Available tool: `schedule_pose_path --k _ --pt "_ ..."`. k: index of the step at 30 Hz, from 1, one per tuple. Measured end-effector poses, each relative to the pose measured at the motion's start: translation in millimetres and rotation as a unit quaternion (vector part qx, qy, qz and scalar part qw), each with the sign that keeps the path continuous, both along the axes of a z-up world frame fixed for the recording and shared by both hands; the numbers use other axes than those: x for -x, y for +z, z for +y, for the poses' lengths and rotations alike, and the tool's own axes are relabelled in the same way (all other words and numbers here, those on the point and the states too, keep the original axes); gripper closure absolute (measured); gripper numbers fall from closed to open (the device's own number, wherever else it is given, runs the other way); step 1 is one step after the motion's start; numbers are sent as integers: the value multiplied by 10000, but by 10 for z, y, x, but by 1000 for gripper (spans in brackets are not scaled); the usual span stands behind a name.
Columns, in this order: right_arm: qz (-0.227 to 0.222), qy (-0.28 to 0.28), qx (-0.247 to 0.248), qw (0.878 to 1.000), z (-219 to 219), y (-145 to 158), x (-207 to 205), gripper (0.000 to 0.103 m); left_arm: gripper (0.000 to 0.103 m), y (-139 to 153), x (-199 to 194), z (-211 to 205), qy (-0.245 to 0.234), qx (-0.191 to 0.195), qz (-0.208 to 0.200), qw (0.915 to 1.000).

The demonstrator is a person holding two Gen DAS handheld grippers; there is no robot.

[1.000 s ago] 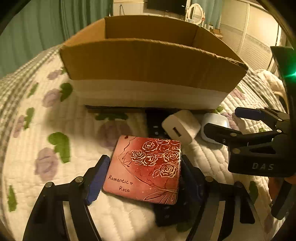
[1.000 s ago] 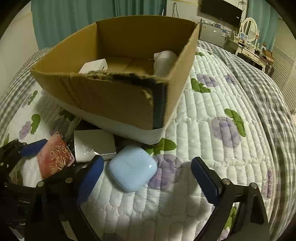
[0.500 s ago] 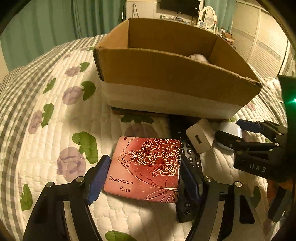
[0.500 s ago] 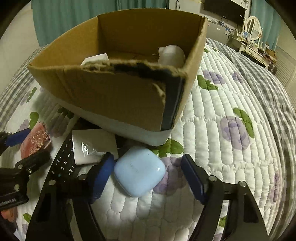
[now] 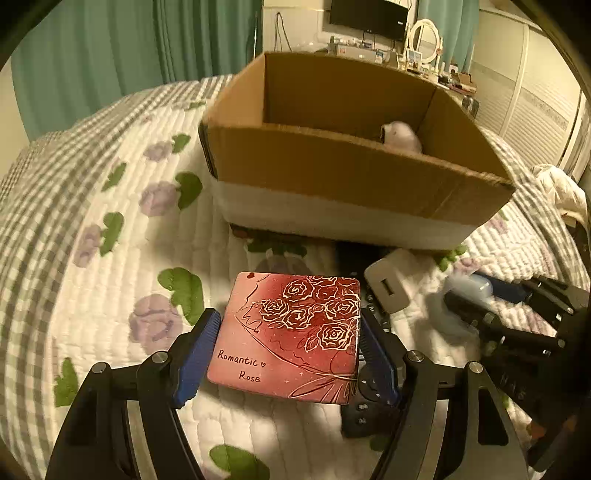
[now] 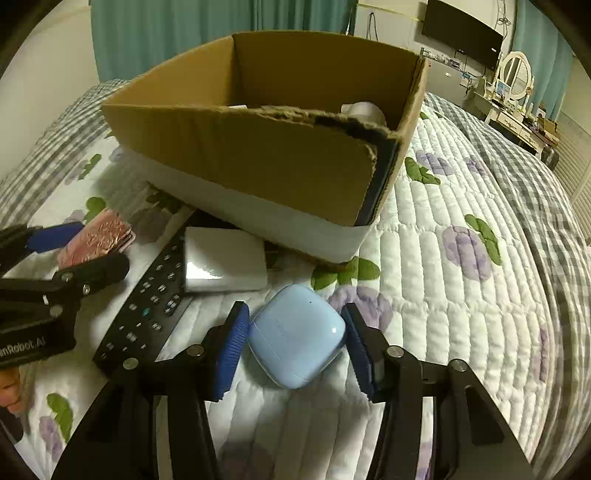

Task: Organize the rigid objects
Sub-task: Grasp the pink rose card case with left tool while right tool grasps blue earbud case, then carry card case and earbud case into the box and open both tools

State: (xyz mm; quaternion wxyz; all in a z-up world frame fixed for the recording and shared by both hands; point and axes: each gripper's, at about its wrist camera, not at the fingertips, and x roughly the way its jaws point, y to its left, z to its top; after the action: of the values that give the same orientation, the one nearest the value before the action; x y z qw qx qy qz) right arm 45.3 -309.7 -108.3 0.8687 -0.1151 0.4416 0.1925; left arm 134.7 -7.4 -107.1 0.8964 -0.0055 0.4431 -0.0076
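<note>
1. the left claw (image 5: 286,347) pinches a red square tin (image 5: 291,334) printed with gold roses and the words "romantic rose", one blue pad against each of its side edges.
2. the right claw (image 6: 295,341) has just been closing and now pinches a pale blue rounded case (image 6: 297,334) between its blue pads; the case sits low over the quilt (image 6: 461,295), and whether it touches it cannot be told.
3. a cardboard box (image 6: 258,158) with a white band along its base stands on the bed just beyond both claws, its near wall rising between them and its open top.
4. the rim of that near wall is torn and ragged towards the right corner, where a dark strip runs down the edge.
5. inside the box a pale rounded object (image 5: 400,136) shows against the far right corner; most of it is hidden by the wall.
6. a white charger block (image 6: 223,258) lies just in front of the box, resting partly on a black remote control (image 6: 147,306) that runs diagonally towards the left claw.
7. in the left wrist view the remote (image 5: 365,402) lies under the tin's right edge and the claw's right finger.
8. the charger is near the blue case but not touching it.
9. beyond the bed are green curtains (image 5: 129,48), a wall television (image 6: 461,33) and a dresser with a round mirror (image 6: 517,75).
</note>
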Motion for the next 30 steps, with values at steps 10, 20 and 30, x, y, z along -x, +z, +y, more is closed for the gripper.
schedule_pose_path --k 10,20,30 --pt "-12 96 -101 9999 -43 348 270 78 28 456 260 -24 -94 -57 -345 9993" --pt "-593 106 -303 9977 -104 1083 508 79 28 950 417 -79 -151 -44 -735 9972" --pt "-1293 168 -341 9909 -54 2010 332 79 28 1498 197 -76 -91 15 -1268 9919"
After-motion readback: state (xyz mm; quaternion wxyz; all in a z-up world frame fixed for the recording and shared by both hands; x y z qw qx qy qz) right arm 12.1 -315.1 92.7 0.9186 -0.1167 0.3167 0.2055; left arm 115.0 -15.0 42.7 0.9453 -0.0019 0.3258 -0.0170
